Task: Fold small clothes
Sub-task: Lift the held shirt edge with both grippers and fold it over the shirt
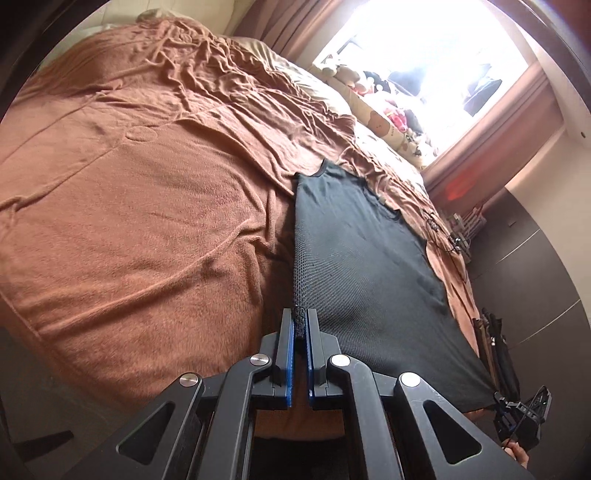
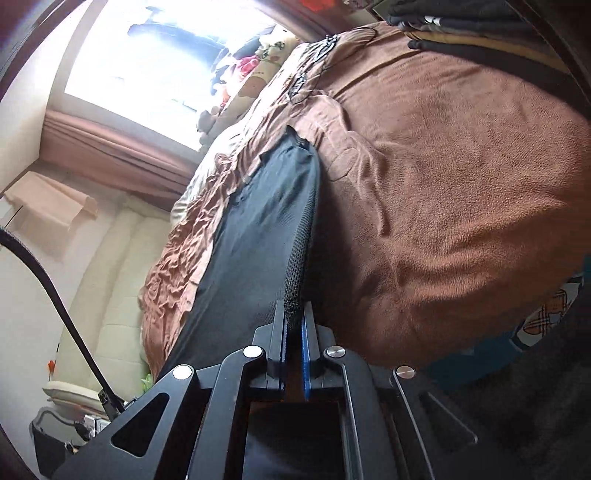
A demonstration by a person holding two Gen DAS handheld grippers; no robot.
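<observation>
A dark mesh sleeveless shirt (image 1: 362, 251) lies stretched over the brown blanket (image 1: 147, 206) on the bed. In the left wrist view my left gripper (image 1: 300, 319) is shut on the shirt's near left corner, the fabric pinched between its blue pads. At that view's lower right the other gripper (image 1: 524, 410) holds the shirt's far hem corner. In the right wrist view my right gripper (image 2: 294, 314) is shut on the shirt's (image 2: 258, 229) near corner, and the hem edge runs taut away from it. The shirt's neckline end rests on the blanket (image 2: 443, 192).
Pillows and soft toys (image 1: 384, 110) line the bed under a bright window (image 1: 424, 55). Folded dark clothes (image 2: 461, 29) sit stacked at the bed's far corner. A cable (image 2: 55, 295) hangs at the left of the right wrist view. A cream padded headboard (image 2: 110, 277) stands behind.
</observation>
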